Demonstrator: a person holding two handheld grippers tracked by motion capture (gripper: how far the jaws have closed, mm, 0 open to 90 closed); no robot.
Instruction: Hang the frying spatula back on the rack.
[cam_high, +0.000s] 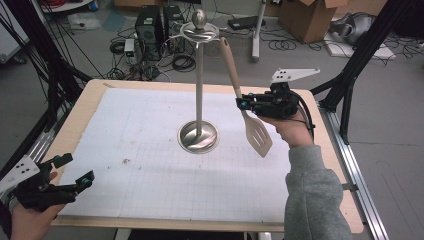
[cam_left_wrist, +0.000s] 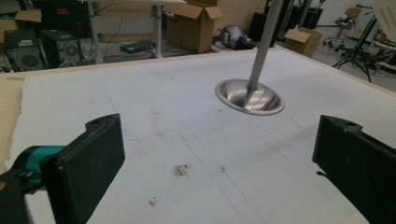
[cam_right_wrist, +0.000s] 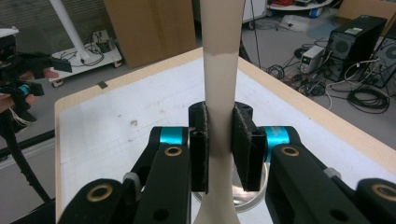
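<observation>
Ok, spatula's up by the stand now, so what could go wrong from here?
The right gripper clamps the spatula at its narrow neck, so it might pivot or slip in the jaws. The handle tip sits close to the stand top ring; a nudge could tip that tall stand, and the left gripper is open and away from it.

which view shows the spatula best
The high view: the whole spatula shows, slotted blade down, handle up beside the stand, clamped in the right gripper. The right gripper view gives just the handle between the jaws.
</observation>
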